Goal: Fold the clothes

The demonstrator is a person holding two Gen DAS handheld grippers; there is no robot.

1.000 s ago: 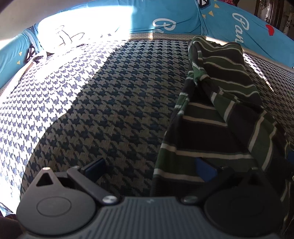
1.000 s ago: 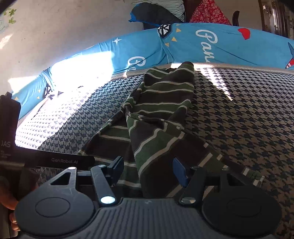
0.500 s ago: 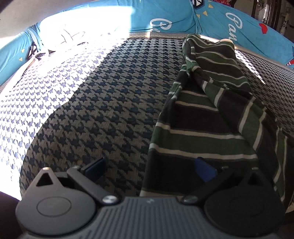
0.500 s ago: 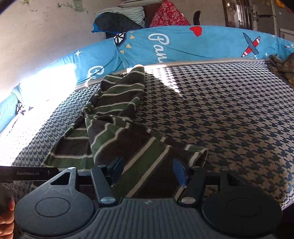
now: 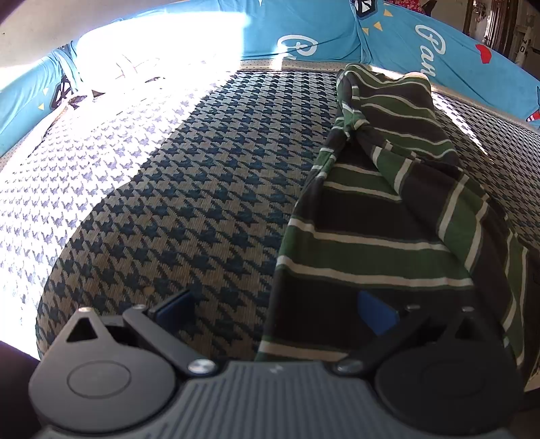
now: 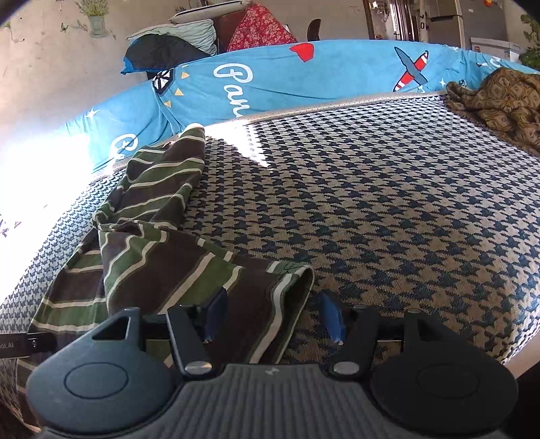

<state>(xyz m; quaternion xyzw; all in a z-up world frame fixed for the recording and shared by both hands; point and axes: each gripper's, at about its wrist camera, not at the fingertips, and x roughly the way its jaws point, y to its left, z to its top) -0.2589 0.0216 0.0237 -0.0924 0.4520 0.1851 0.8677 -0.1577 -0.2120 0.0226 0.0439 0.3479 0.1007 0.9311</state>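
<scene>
Green-striped garment is stretched lengthwise away from both grippers; its near hem is straddled by the open, empty right gripper, while the left gripper is spread, gripping nothing.

Houndstooth-patterned mattress surface, navy on beige, fills foreground. Blue printed bedding with white lettering, red heart, plane motif banked along far edge. Hard sunlight patch washes out left side. Behind: scuffed pale wall, piled pillows, red floral cloth. Brown patterned fabric crumpled at right.
</scene>
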